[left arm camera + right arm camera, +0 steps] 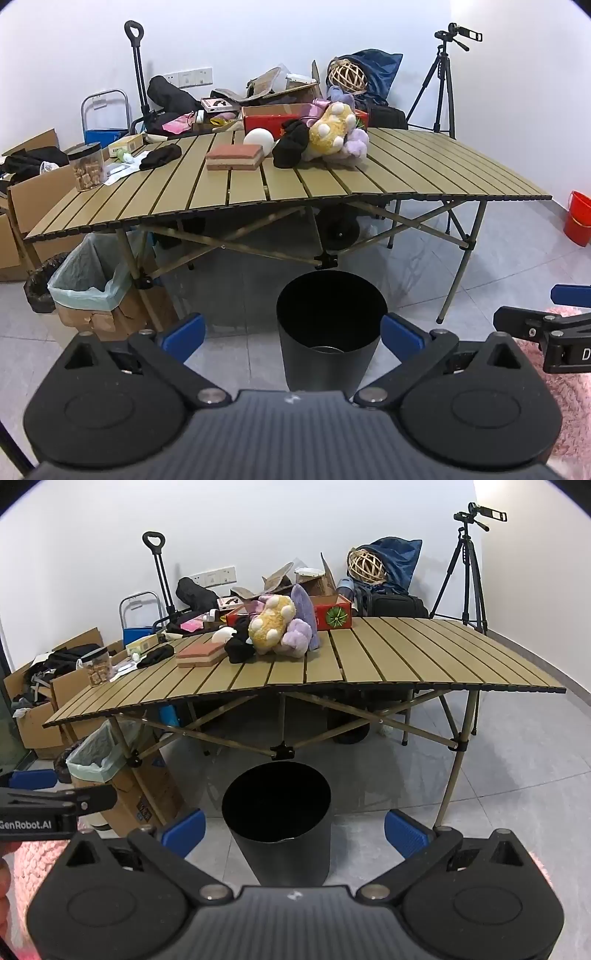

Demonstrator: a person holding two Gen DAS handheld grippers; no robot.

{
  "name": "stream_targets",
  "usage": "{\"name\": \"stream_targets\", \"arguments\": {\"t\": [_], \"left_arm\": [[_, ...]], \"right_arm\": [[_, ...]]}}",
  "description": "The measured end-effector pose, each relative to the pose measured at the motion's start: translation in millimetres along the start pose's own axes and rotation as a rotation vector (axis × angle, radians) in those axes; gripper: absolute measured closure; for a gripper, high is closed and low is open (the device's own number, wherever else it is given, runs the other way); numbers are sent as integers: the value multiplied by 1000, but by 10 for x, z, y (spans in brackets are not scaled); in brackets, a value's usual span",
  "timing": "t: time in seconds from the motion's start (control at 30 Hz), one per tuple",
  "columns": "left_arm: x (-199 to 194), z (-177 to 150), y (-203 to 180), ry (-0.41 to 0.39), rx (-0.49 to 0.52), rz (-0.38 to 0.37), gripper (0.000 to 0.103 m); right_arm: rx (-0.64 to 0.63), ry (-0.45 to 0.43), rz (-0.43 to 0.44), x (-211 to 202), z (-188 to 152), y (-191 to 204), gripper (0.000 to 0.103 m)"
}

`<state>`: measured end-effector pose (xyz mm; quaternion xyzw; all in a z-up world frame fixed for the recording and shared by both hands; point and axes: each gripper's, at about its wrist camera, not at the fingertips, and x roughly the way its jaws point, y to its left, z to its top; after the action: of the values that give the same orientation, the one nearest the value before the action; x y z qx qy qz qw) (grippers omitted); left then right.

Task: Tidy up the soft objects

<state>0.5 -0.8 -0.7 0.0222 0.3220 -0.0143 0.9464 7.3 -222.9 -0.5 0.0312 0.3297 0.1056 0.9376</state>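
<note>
Left wrist view: left hand-held gripper (291, 338) angled down, jaws wide, above black bin (328, 332).

White walls (258, 37) all round, pale grey floor tiles (498, 266) below. A slatted folding table (424, 173) fills the middle; a tripod (439, 92) stands in the corner, cardboard boxes (33, 199) left.

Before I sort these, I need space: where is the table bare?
Bare: the table's right side beyond the purple plush, and the front strip before the brick. Crowded: the far edge, from the jar to the red box.
</note>
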Motion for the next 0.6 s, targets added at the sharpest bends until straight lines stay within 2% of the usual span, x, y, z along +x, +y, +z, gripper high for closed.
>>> {"name": "stream_targets", "arguments": {"t": [0.6], "left_arm": [[-16, 2, 8, -1, -5, 0, 0]], "right_arm": [[-7, 1, -9, -10, 0, 10, 0]]}}
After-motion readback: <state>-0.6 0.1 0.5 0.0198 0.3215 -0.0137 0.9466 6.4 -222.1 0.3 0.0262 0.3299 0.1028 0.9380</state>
